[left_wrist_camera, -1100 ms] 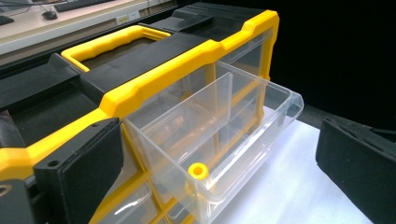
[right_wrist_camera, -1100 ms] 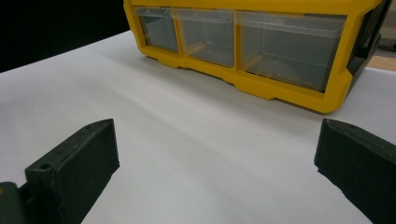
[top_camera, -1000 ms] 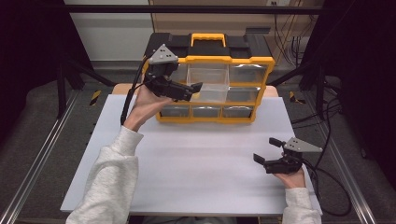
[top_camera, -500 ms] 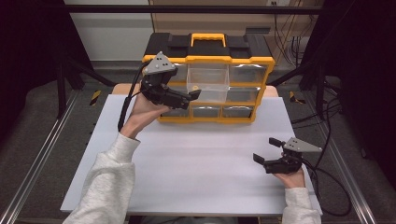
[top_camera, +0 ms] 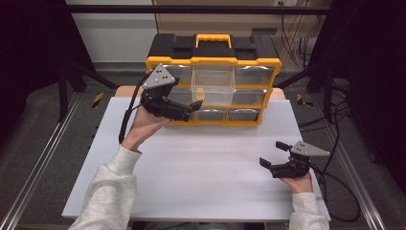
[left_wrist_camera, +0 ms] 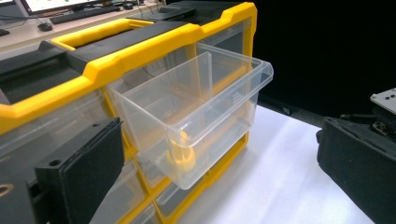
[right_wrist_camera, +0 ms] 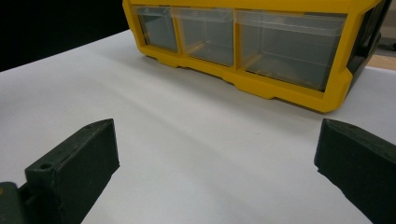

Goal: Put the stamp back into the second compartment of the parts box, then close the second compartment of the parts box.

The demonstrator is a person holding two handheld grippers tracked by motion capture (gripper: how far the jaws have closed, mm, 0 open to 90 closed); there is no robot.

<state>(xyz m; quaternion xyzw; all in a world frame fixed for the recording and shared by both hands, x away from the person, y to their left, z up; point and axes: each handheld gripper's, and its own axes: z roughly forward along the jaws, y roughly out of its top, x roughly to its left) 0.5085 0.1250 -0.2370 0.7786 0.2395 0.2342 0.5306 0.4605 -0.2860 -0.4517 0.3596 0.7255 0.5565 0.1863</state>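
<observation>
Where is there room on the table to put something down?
The white mat is bare between the yellow organizer and the right gripper. It is crowded where the left gripper sits by the pulled-out clear drawer.

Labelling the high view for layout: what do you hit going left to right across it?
Left tongs held up at the organizer's left part → pulled-out clear drawer in the yellow organizer → right tongs, low over the white table at right.
</observation>
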